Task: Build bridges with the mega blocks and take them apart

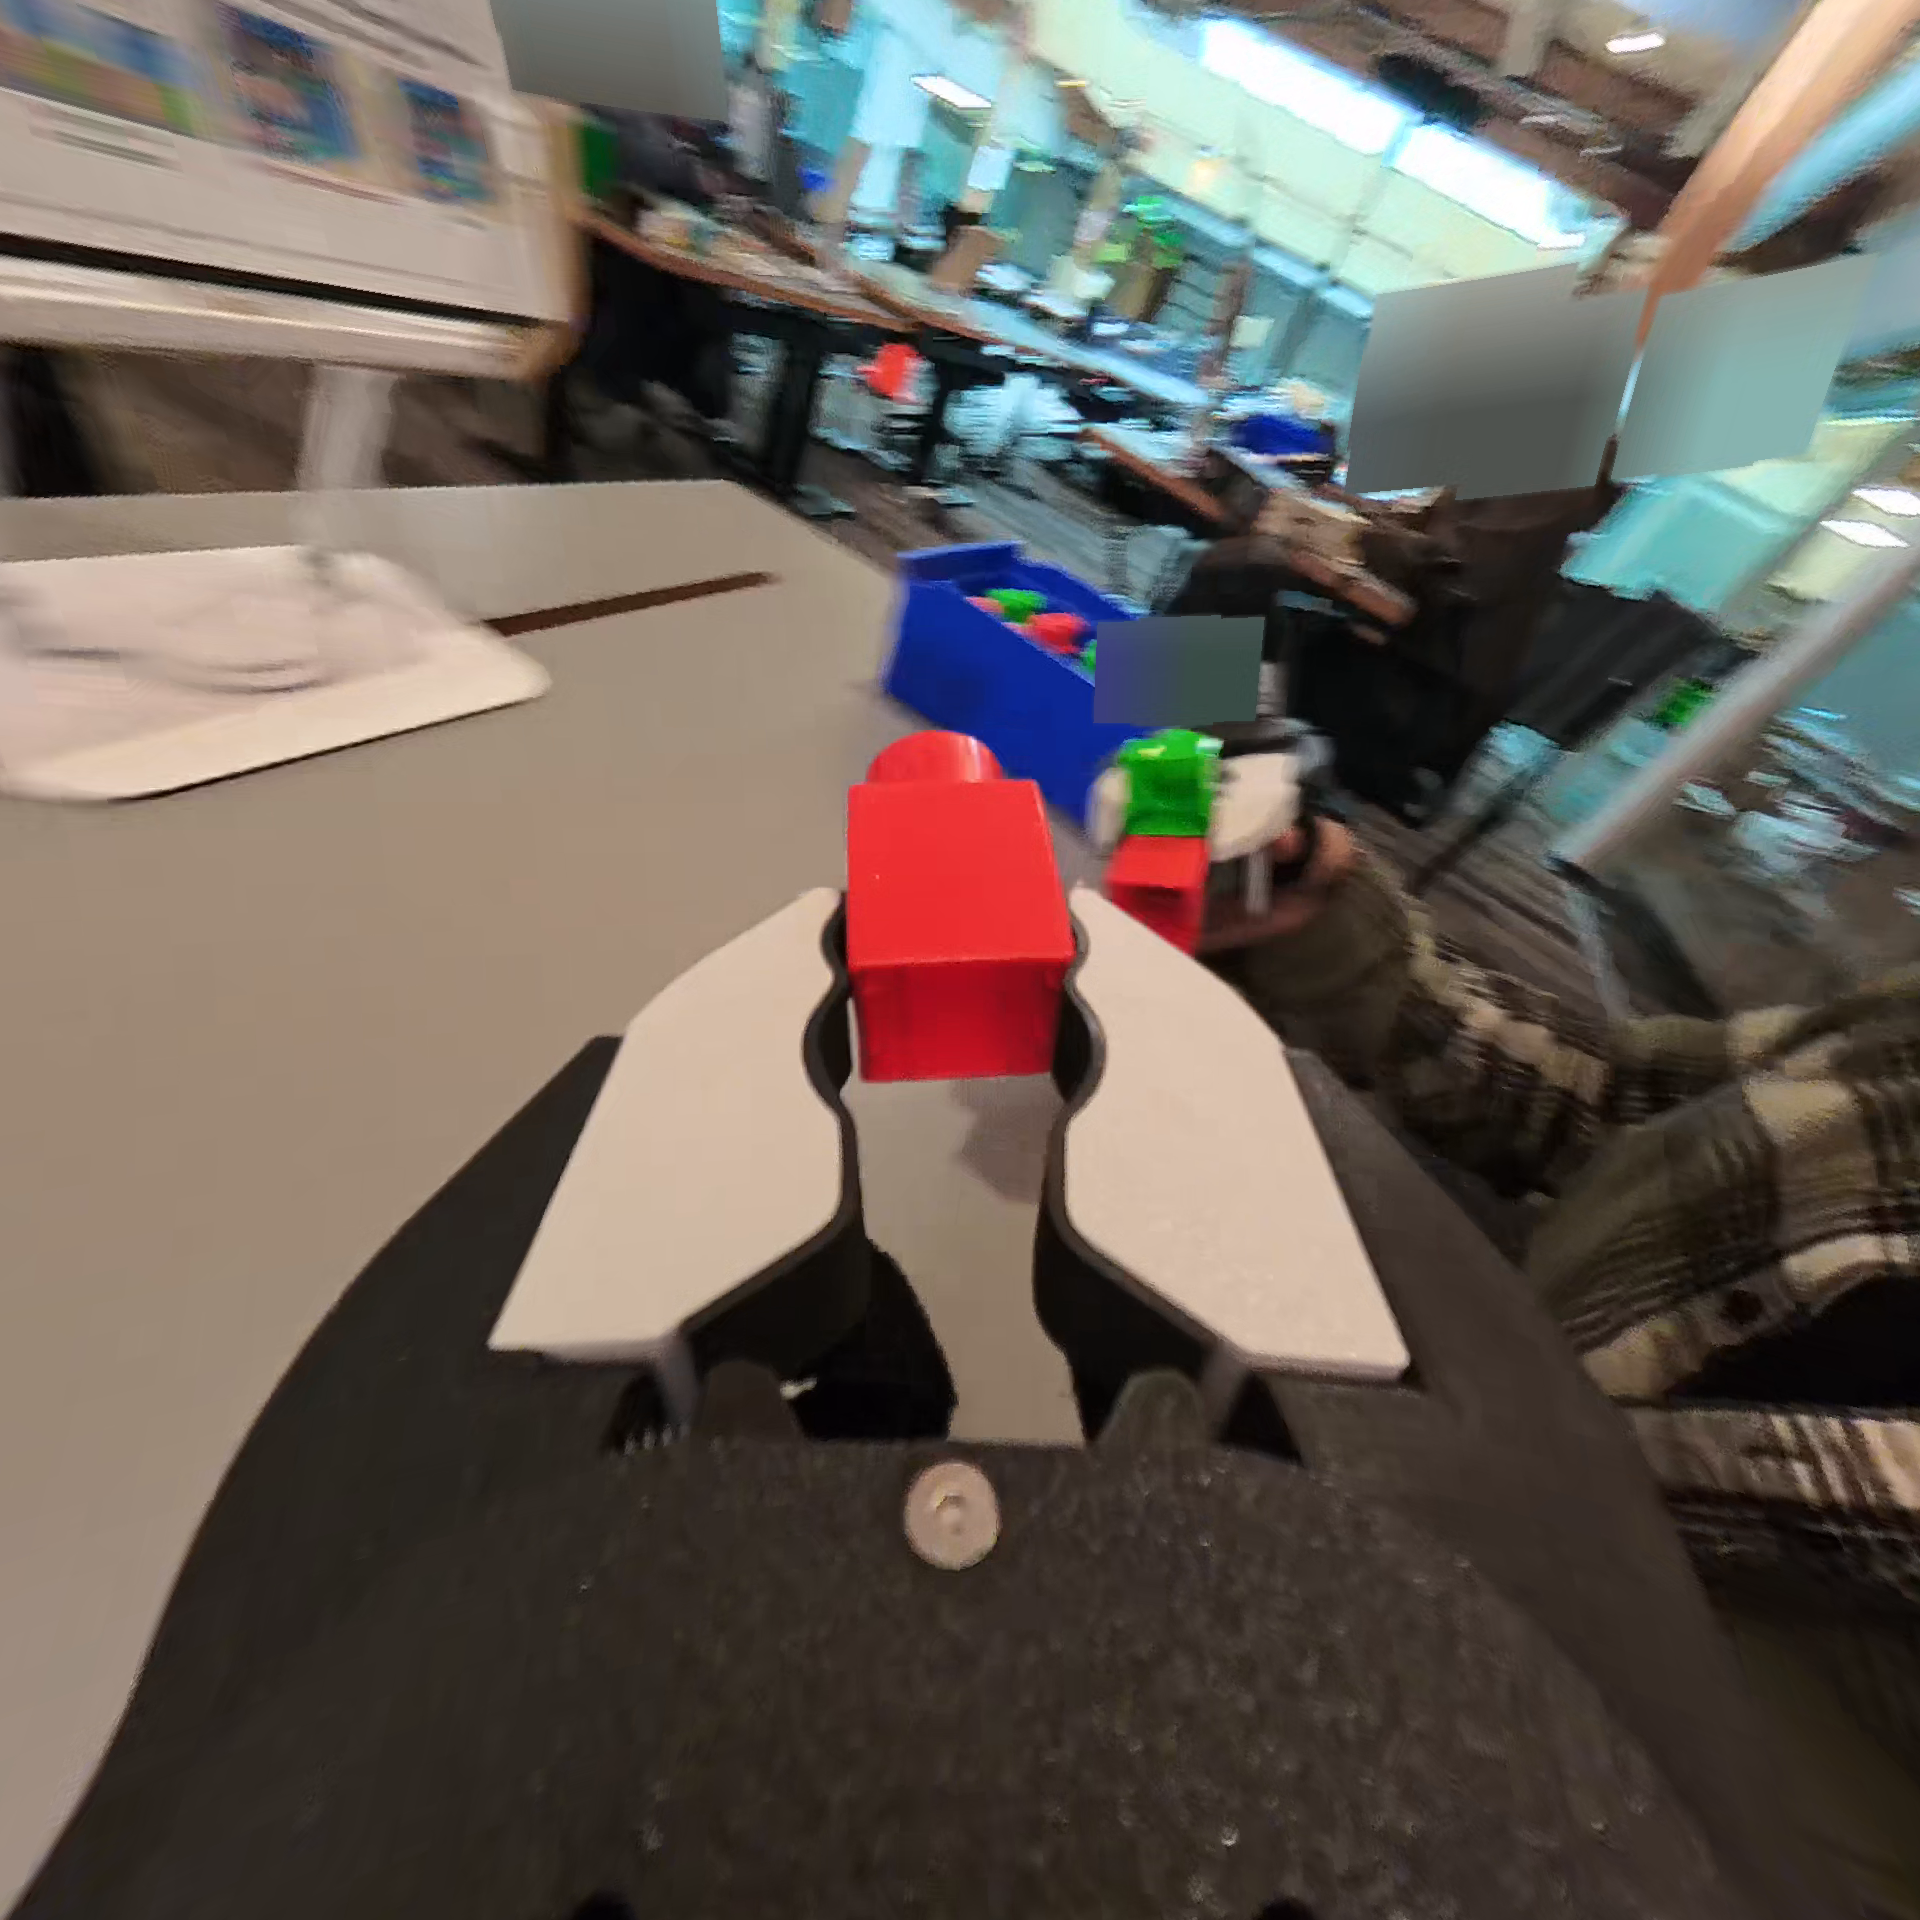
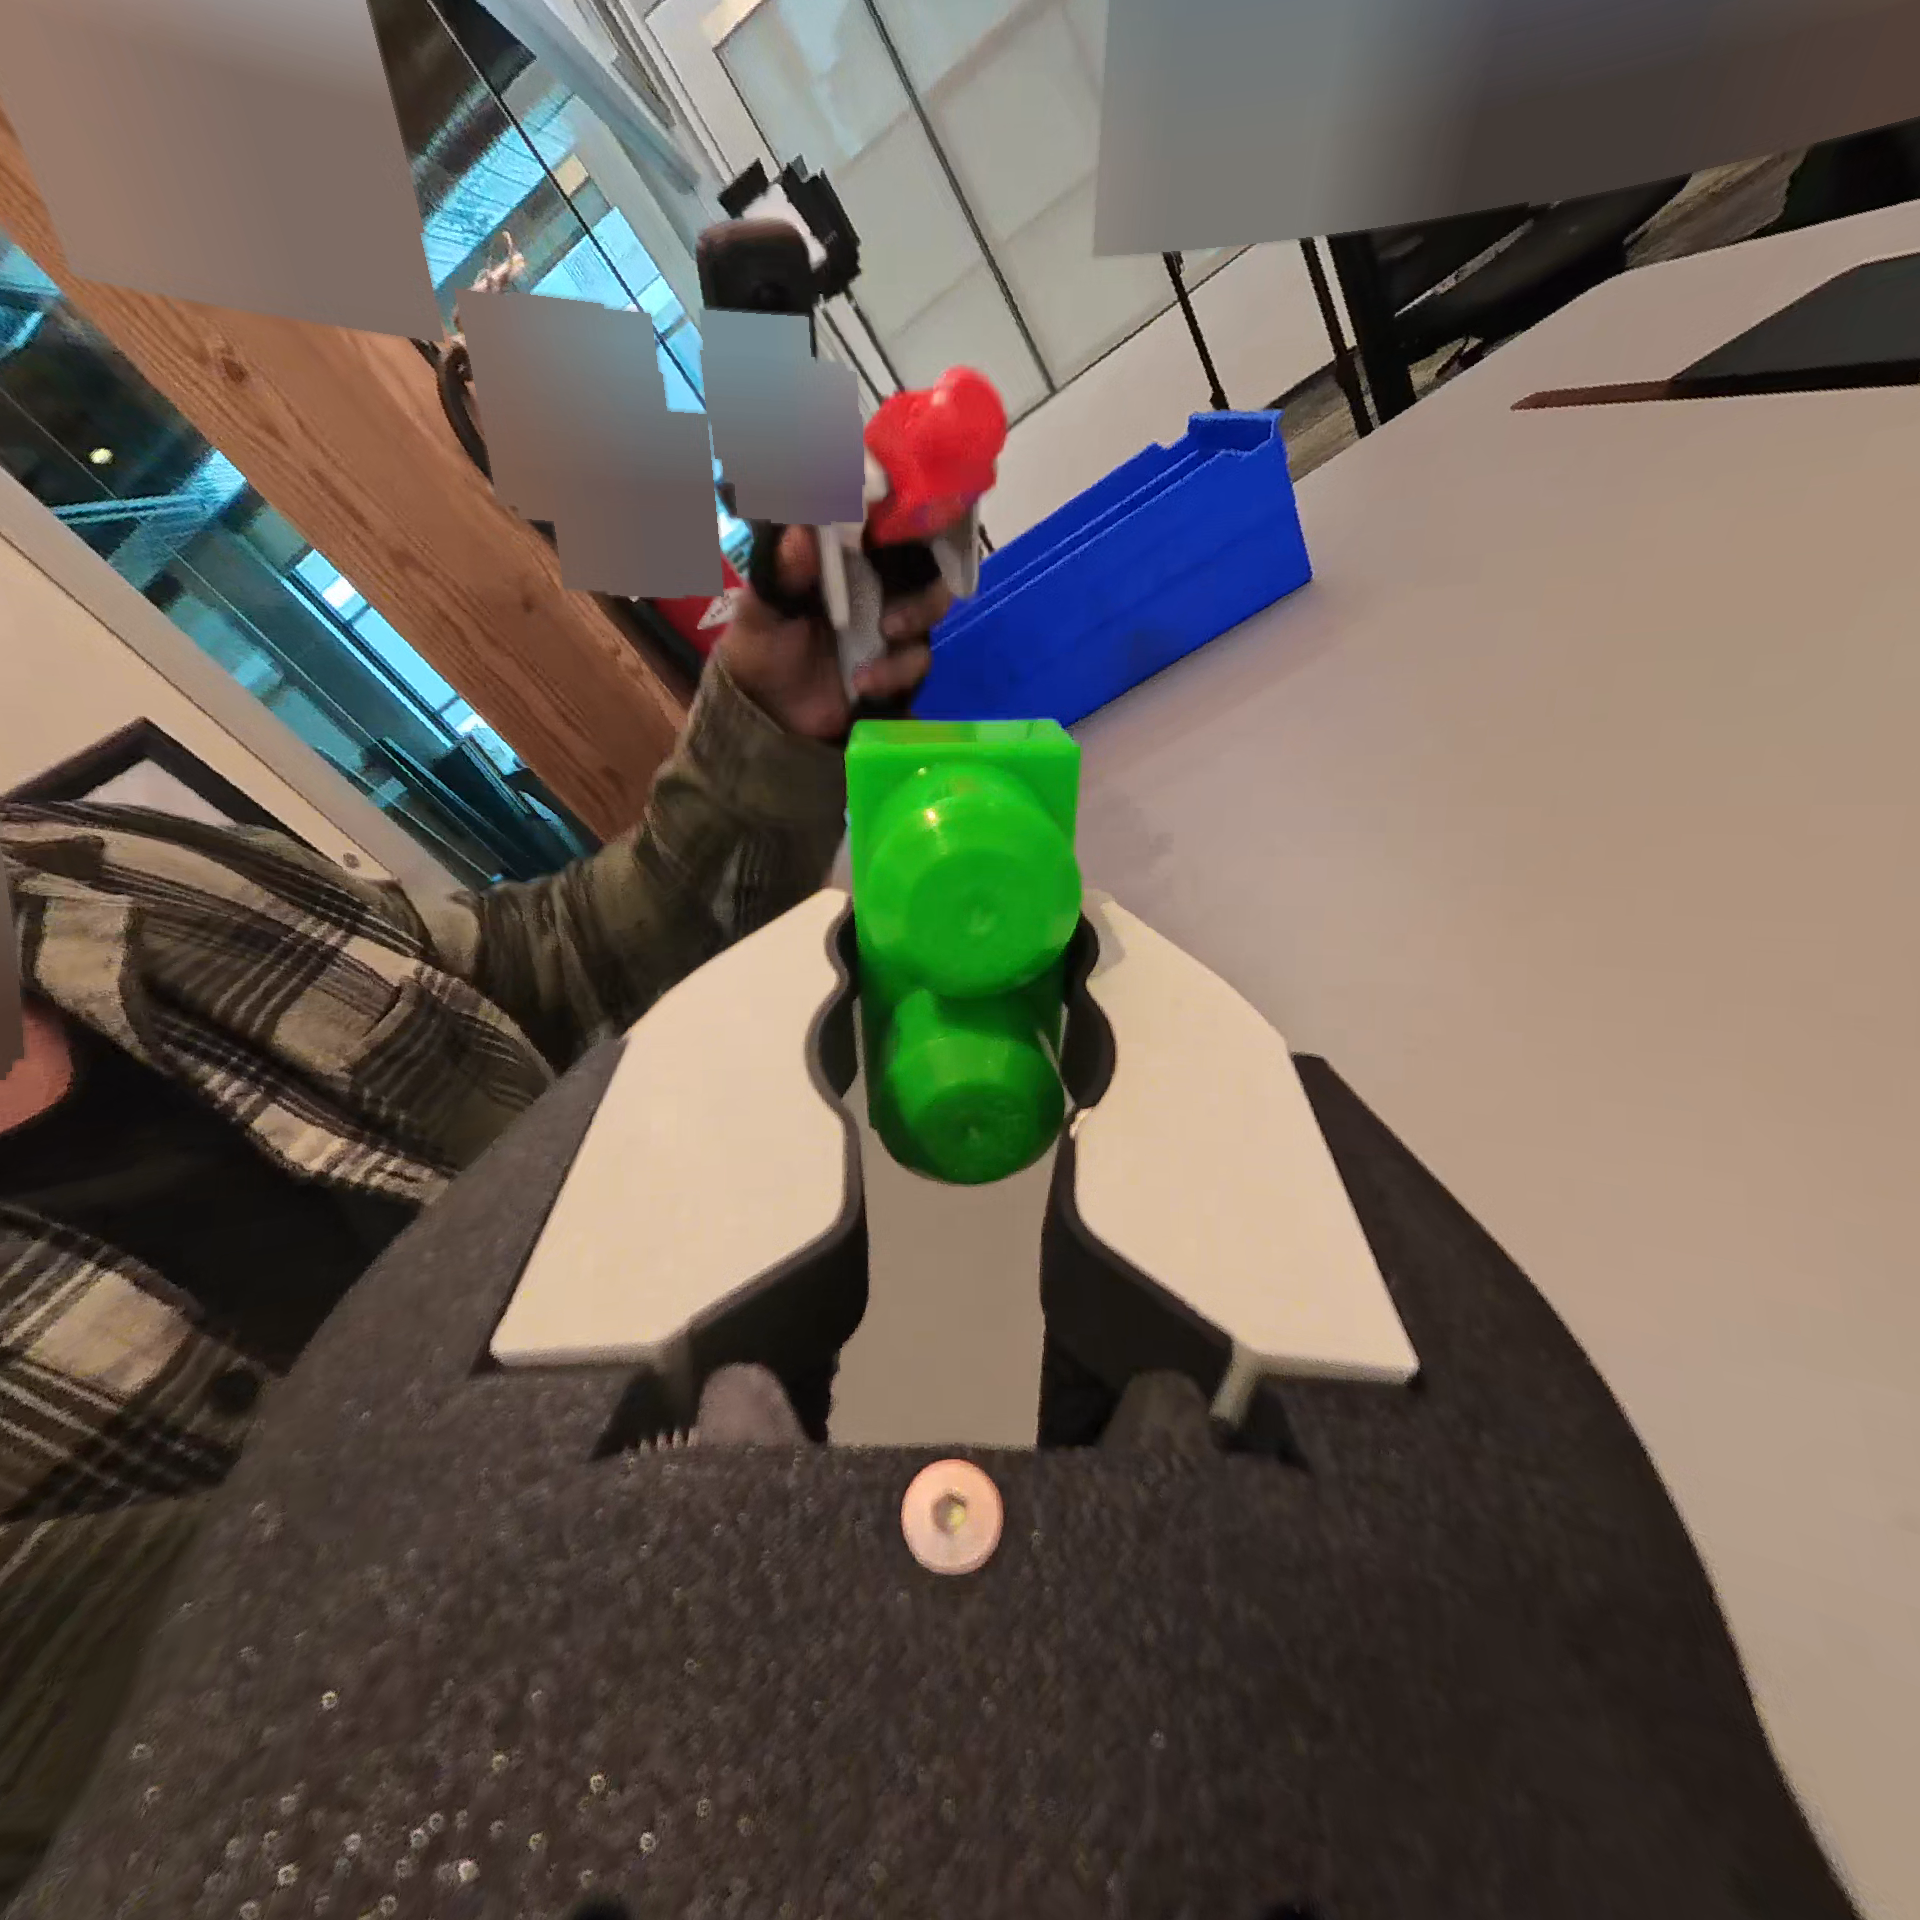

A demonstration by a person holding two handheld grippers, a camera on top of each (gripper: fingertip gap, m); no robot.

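Note:
My left gripper [image 1: 956,920] is shut on a red mega block [image 1: 951,935] with one stud pointing away, held above the grey table [image 1: 416,987]. My right gripper [image 2: 961,920] is shut on a green block [image 2: 961,883] whose two studs face the camera. In the left wrist view the right gripper [image 1: 1195,810] shows farther off with the green block [image 1: 1169,784], and a red block [image 1: 1158,899] sits under it. In the right wrist view the left gripper [image 2: 914,540] shows farther off with its red block [image 2: 935,442]. The two held pieces are apart.
A blue bin [image 1: 987,675] with red and green blocks in it stands on the table near its far edge; it also shows in the right wrist view [image 2: 1132,582]. A white sheet [image 1: 260,665] lies at the left. A person's plaid sleeve [image 1: 1662,1143] is at the right.

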